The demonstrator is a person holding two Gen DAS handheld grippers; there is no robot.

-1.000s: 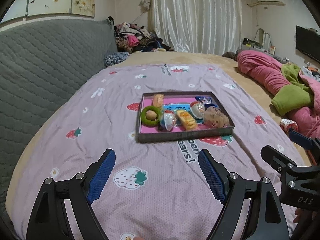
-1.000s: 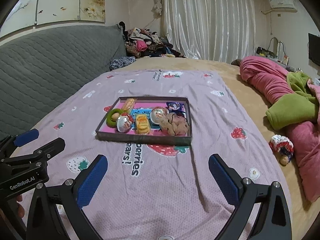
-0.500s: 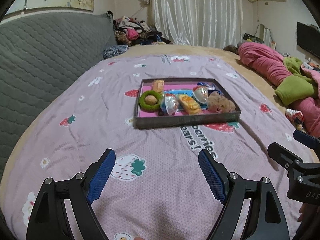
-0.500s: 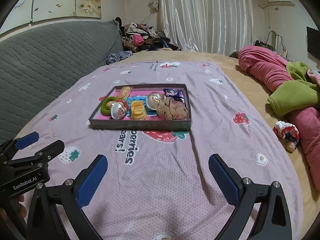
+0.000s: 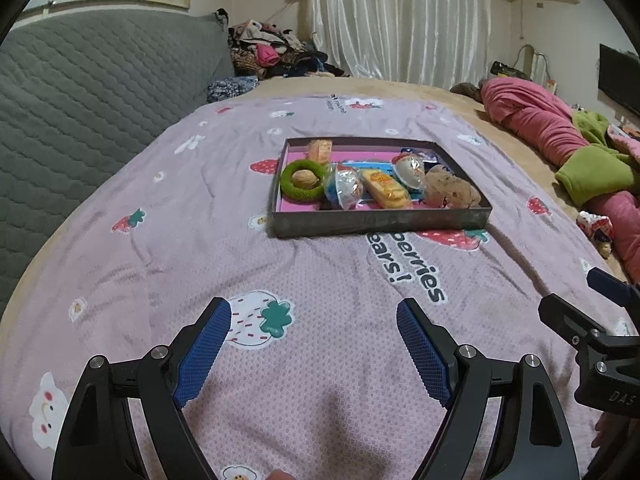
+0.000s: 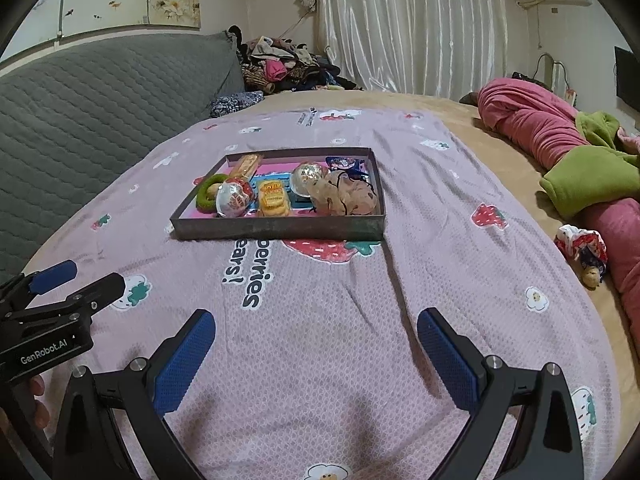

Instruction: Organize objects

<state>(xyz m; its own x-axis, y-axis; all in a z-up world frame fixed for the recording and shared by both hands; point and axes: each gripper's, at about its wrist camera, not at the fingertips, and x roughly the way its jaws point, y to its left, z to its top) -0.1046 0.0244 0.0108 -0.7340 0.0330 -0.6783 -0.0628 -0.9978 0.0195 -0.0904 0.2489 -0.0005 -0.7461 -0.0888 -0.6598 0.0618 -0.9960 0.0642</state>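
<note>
Both my left tool (image 5: 314,312) and right tool (image 6: 316,322) hang spread wide with nothing between the pads, and over the last second I've brought them lower and closer across the bed (image 5: 168,208) — the tray (image 5: 380,222) now looms larger. Snacks, capsules and a green ring (image 5: 302,182) all lie inside it, mid-blanket — sorted already, or awaiting sorting.

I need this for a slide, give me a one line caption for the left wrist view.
Open left tool above a strawberry-print blanket, facing a shallow tray of small items.
</note>
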